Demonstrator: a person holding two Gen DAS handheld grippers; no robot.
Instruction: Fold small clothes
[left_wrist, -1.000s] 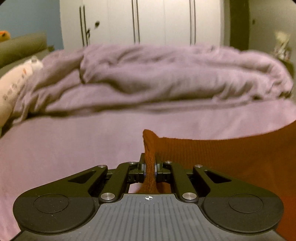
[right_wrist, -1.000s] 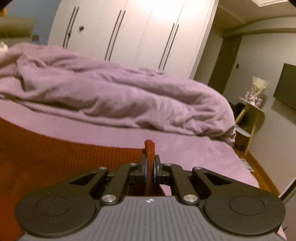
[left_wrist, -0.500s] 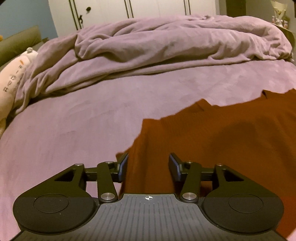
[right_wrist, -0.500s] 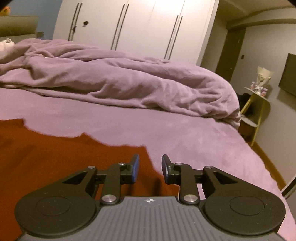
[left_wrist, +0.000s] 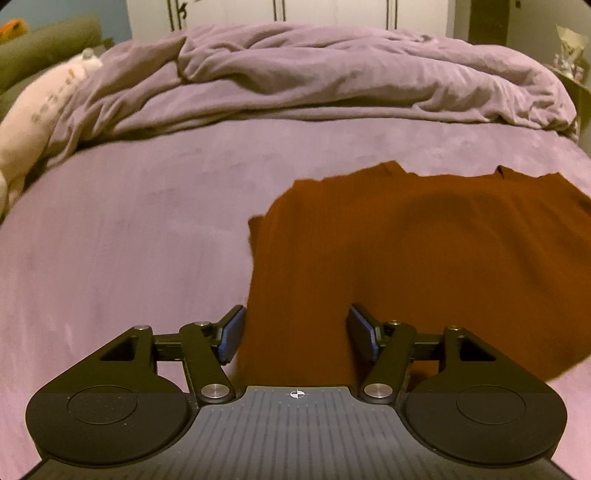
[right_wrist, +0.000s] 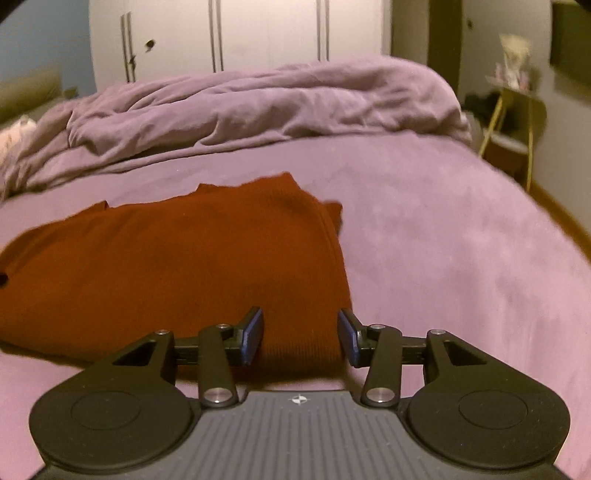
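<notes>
**Rust-red knit lying flat on the bed**

The garment (left_wrist: 424, 266) is a dark rust-red piece of ribbed knit, spread out flat on the mauve bed cover (left_wrist: 129, 240). It looks doubled over: along one side a second layer's edge peeks out beside the top one. The far edge is uneven, with small notches and points. The surface is mostly smooth, with a shallow hump near the far end. From the right-hand view the garment (right_wrist: 177, 266) fills the near left of the bed.

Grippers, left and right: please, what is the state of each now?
Left gripper: open, jaws just opening, holding nothing; rust garment lies below.
Right gripper: open, jaws just opening, holding nothing.
</notes>
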